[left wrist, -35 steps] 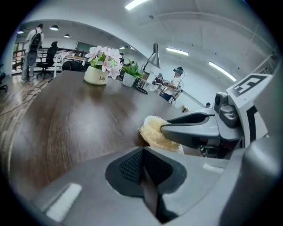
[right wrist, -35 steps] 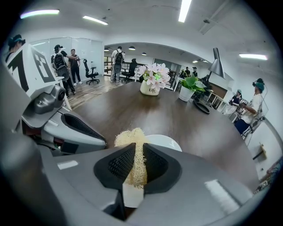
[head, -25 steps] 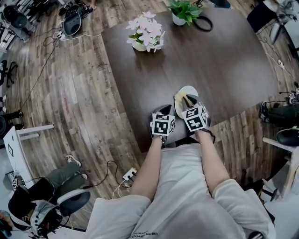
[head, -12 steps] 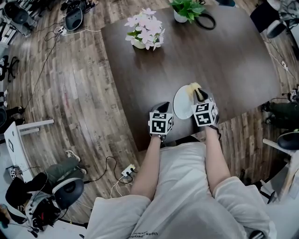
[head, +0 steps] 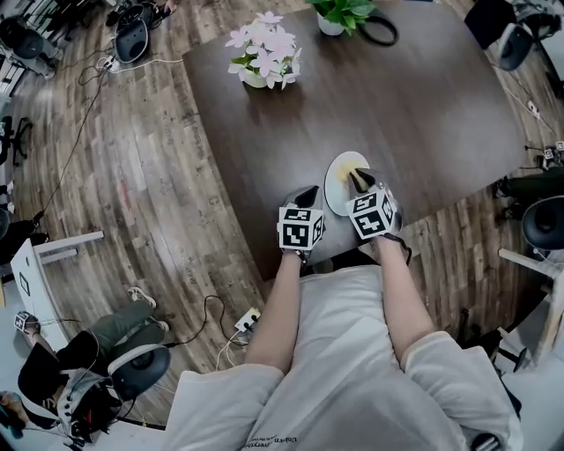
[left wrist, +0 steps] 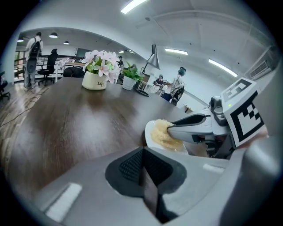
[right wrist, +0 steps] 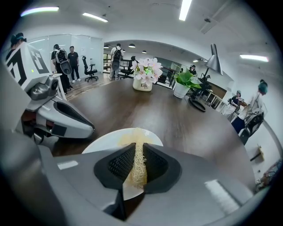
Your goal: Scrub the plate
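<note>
A white plate lies on the dark table near its front edge. My right gripper is over the plate, shut on a yellowish fibrous scrubber that presses on the plate. The left gripper view shows the scrubber spread on the plate under the right gripper's fingers. My left gripper rests just left of the plate, shut with nothing between its pads. It appears at the left of the right gripper view, as the left gripper.
A pot of pink flowers stands at the table's far left. A green plant and a black cable loop sit at the far edge. The table's front edge runs close below both grippers. Chairs and cables lie on the wooden floor.
My right gripper has swept the scrubber across the plate, out to the far right side and back toward the middle. The left gripper has stayed beside the plate.
</note>
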### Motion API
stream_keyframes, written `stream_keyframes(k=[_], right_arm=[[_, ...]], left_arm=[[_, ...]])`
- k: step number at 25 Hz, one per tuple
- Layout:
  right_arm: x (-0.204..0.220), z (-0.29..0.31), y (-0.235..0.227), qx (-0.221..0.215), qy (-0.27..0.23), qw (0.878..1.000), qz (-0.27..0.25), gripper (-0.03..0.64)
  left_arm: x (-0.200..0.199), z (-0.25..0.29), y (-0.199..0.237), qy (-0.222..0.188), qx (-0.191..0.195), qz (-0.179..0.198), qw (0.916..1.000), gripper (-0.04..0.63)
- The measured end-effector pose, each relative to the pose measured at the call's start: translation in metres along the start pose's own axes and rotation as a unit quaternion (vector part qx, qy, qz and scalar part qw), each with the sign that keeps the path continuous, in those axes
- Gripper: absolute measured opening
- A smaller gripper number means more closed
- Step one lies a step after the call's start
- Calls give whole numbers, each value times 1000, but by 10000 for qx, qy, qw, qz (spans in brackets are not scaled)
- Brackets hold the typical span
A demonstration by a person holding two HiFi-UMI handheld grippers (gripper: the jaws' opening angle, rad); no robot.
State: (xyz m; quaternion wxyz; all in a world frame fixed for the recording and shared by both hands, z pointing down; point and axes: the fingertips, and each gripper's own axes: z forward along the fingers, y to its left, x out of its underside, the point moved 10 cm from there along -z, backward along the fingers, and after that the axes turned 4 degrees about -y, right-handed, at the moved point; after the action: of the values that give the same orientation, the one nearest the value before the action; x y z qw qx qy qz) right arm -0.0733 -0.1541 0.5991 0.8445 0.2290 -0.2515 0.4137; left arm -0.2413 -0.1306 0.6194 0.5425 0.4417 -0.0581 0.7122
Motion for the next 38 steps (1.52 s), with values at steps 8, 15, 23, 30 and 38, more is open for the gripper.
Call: stream_keyframes(k=[8,15,23,30,38], right_arm=[[7,-14,22,-2,77,9997,221,74],[15,-27,39,26,-29,9979,647,74],[22,-49,58,158,-59,9972,732,74],[46,-78,87,496,-393,9917,1123,74],[78,-95,80,728,-525,9803,1759,74]], left_arm=[[8,-9,-7,-17,211,187,9996,0],[22,-20,-14,114,377,643,9972,0],[40,-41,-18,143,477,721,9962,0],[57,-67,-17,-65,504,764,9958,0],[74,-76,-23,131,397,823,9957,0]])
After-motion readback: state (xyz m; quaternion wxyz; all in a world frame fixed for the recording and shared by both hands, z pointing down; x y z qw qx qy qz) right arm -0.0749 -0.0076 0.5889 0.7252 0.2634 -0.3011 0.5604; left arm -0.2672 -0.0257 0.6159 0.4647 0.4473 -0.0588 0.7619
